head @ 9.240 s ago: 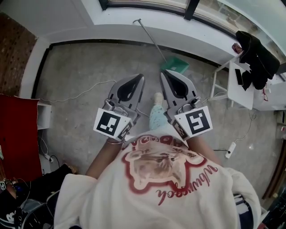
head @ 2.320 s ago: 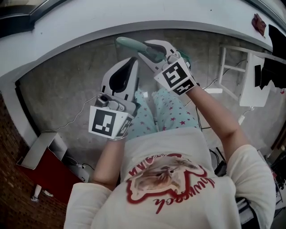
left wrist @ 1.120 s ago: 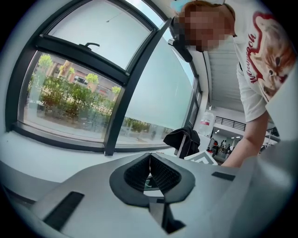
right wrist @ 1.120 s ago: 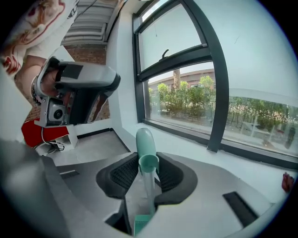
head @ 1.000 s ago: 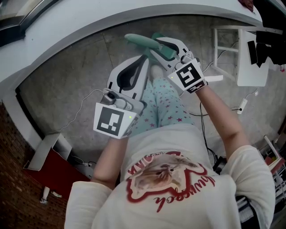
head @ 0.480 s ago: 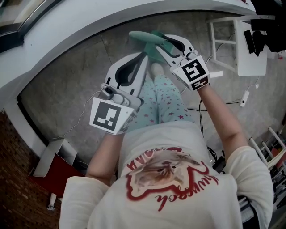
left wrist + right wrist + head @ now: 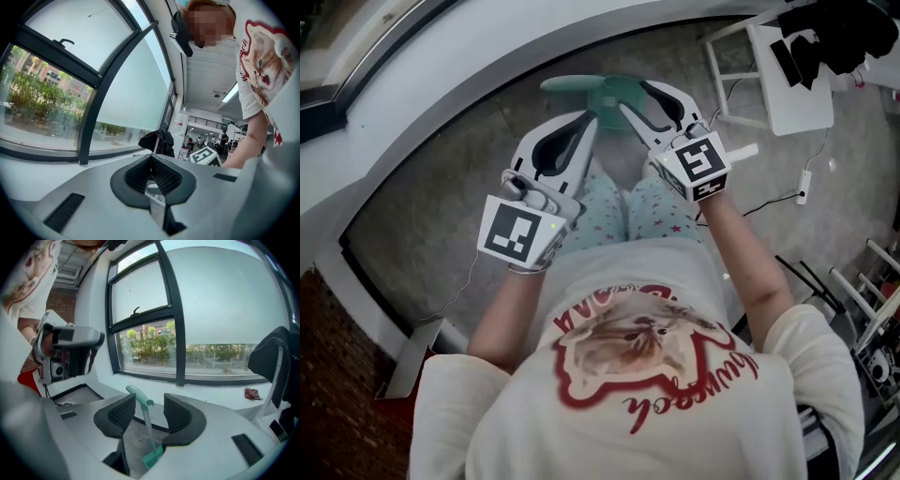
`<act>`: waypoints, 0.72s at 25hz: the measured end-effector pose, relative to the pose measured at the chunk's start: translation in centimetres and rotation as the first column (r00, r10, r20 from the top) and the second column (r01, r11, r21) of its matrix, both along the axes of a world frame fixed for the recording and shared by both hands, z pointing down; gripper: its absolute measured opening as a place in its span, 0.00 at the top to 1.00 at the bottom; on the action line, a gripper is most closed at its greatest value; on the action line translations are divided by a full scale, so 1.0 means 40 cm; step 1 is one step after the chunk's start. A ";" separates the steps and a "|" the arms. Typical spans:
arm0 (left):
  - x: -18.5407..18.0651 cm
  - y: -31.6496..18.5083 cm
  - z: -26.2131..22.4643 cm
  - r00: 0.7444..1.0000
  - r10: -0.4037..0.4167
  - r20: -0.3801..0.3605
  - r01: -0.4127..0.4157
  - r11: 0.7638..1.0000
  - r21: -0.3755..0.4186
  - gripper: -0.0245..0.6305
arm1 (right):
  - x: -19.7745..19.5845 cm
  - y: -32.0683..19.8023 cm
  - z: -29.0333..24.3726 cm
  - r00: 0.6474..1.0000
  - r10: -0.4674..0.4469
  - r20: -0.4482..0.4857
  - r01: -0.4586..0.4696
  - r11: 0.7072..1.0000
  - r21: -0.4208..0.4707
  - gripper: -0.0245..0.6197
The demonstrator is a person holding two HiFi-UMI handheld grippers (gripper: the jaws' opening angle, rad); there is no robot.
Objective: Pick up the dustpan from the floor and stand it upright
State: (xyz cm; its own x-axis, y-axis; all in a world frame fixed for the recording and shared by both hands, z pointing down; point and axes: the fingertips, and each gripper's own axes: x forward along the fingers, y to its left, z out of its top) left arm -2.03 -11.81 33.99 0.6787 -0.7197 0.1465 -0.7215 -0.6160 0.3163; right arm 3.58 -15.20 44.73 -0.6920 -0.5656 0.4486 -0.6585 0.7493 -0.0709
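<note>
The green dustpan (image 7: pixel 581 87) stands upright on the concrete floor by the white sill, pan down and handle up. In the right gripper view its handle (image 7: pixel 139 397) rises between the two pads and touches neither. My right gripper (image 7: pixel 636 96) (image 7: pixel 149 404) is open; its jaws have just been opening around the handle. To the left of the dustpan my left gripper (image 7: pixel 586 120) (image 7: pixel 151 161) is shut with nothing in it and points towards the window.
A white sill (image 7: pixel 441 75) curves along the window wall beyond the dustpan. A white stool (image 7: pixel 787 89) with a black garment (image 7: pixel 834 28) stands at the right, a power strip (image 7: pixel 806 181) on the floor beside it. The person's star-patterned legs (image 7: pixel 609 206) are below the grippers.
The right gripper's jaws were closed on the dustpan handle and now stand apart around it. Both grippers have drawn back and up a little.
</note>
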 end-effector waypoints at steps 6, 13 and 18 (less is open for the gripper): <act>0.082 0.053 -0.058 0.997 0.071 -0.003 -0.071 0.997 0.032 0.93 | 0.089 0.063 -0.204 0.970 0.171 0.174 -0.175 0.985 0.009 0.91; 0.266 0.140 -0.185 0.989 0.148 0.002 -0.147 0.982 0.120 0.93 | 0.216 0.174 -0.402 0.931 0.211 0.299 -0.241 0.968 0.069 0.92; 0.427 0.232 -0.275 0.991 0.131 0.011 -0.131 0.974 0.183 0.93 | 0.349 0.275 -0.492 0.943 0.158 0.291 -0.210 0.965 0.155 0.92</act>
